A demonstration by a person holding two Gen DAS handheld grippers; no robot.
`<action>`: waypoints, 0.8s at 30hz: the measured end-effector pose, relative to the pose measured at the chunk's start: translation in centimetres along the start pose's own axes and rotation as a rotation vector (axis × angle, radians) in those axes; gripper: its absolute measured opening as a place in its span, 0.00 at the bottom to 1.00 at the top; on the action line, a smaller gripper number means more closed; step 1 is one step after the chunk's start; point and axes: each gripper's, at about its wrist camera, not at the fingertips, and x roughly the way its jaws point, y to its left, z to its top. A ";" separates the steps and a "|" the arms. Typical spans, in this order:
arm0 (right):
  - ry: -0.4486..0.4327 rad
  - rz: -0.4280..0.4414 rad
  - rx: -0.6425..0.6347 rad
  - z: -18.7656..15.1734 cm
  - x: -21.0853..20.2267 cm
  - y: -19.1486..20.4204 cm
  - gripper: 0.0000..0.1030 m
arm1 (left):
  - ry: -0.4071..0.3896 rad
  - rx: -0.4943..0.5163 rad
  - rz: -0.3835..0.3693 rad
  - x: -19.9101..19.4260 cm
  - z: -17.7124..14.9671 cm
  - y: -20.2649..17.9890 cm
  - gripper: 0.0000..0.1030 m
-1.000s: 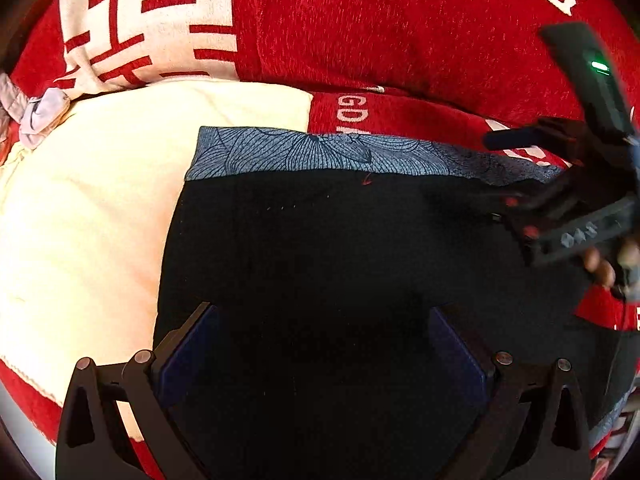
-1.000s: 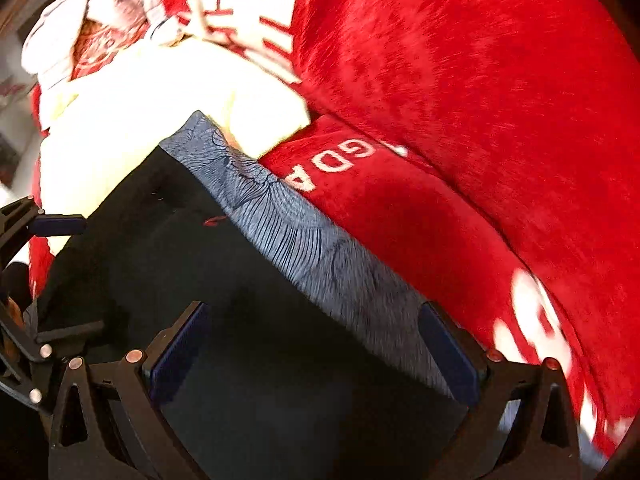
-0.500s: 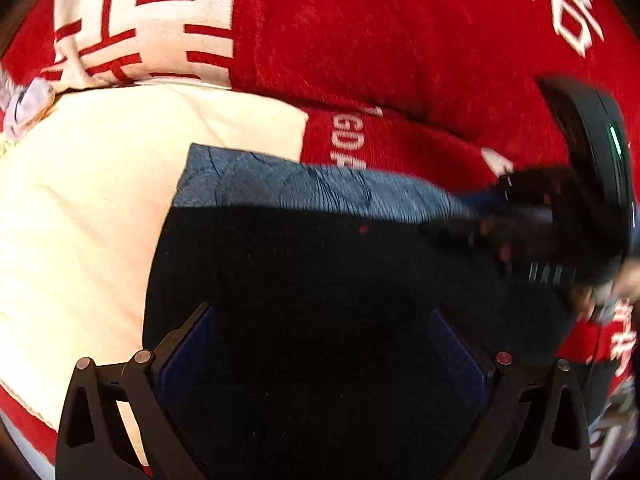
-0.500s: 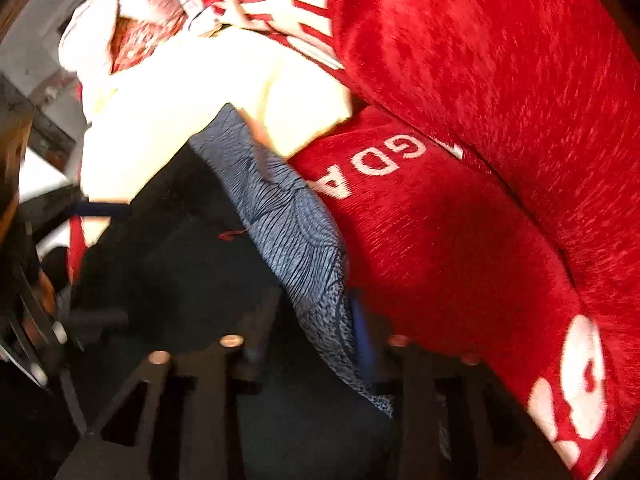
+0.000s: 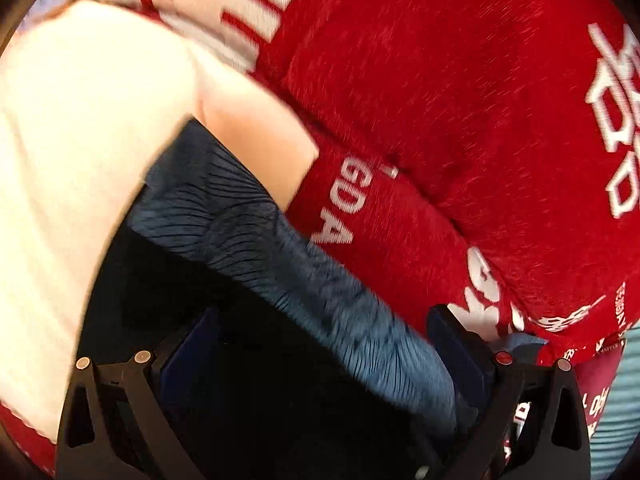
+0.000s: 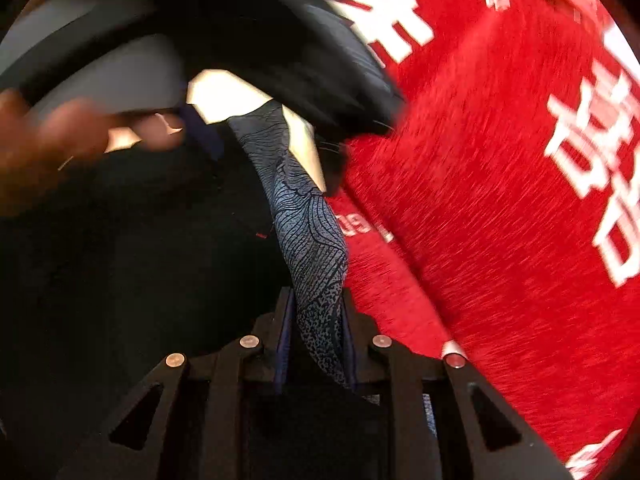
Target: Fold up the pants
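Observation:
The pants (image 5: pixel 224 320) are black with a blue-grey patterned waistband (image 5: pixel 280 256) and lie on a red blanket. My left gripper (image 5: pixel 324 344) is open, its fingers either side of the waistband and black cloth. My right gripper (image 6: pixel 316 320) is shut on the patterned waistband (image 6: pixel 312 240), which runs up from between its fingers. The black cloth (image 6: pixel 120 260) fills the left of the right wrist view. The left gripper's body and the hand holding it (image 6: pixel 60 140) show blurred at the top left there.
A red blanket with white lettering (image 5: pixel 460 120) covers the surface and rises behind the pants; it also shows in the right wrist view (image 6: pixel 500 200). A cream cloth (image 5: pixel 80 140) lies left of the pants.
My right gripper has closed on the waistband, from open a second ago. My left gripper has swung right, so the waistband now lies between its open fingers.

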 end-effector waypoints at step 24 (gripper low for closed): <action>0.056 0.205 0.040 -0.4 -1.8 -4.1 0.87 | -0.155 0.155 0.104 -4.0 -6.4 -0.8 0.11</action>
